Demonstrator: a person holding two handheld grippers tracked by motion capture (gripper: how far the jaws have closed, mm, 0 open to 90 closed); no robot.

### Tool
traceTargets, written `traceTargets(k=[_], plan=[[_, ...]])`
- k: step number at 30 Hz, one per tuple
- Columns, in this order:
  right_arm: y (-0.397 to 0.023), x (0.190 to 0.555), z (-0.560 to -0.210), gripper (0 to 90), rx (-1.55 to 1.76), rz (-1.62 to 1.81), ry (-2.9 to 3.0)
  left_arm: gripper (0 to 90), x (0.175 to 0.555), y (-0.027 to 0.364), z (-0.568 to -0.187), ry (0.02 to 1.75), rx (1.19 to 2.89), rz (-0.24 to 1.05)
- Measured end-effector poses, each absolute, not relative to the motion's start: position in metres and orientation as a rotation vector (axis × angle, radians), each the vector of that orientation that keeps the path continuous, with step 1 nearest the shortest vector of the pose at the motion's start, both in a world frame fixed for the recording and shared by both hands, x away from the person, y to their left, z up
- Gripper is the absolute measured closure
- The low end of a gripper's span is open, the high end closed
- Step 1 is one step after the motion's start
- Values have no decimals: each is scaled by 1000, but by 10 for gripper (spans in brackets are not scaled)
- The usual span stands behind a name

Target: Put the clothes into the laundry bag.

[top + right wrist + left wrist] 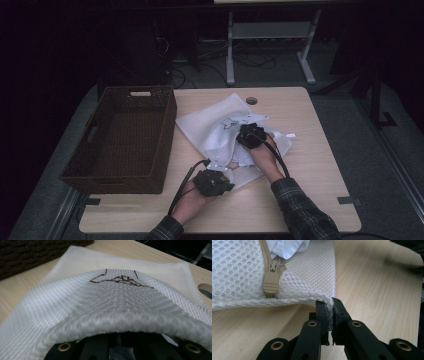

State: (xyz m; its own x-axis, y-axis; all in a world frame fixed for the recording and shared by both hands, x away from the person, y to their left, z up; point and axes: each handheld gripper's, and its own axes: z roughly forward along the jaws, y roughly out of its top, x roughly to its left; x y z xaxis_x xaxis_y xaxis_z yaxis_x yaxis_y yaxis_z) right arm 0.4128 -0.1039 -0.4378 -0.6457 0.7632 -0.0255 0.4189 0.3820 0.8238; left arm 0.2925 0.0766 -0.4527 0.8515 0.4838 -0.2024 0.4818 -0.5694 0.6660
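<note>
High view: I'm seeing the white mesh bag (220, 132) lying on the table (320, 165), just right of the brown basket (125, 135). The left tool (216, 176) is sitting at the bag's near edge, and the right tool (250, 134) is resting on its middle.

Left gripper view: the left tool (330, 312) is pinching a corner of the mesh bag (239, 272), jaws nearly closed on the fabric; the beige zipper pull (271, 282) is hanging just beside.

Right gripper view: the mesh bag (112, 305) is draping over the right tool; jaws are hidden, reading closed, and I can't tell what they're gripping.
</note>
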Motion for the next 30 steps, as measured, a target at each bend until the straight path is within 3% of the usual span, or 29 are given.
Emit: traceTargets(k=[6, 19, 30], plan=[[-105, 416, -448, 825, 1029, 1157, 2263, 858, 292, 76, -454, 703, 2268, 6], [-153, 384, -429, 529, 981, 1243, 2363, 854, 293, 76, -455, 711, 2267, 9], [-195, 344, -428, 454, 1016, 1265, 2429, 849, 293, 77, -455, 700, 2271, 13]])
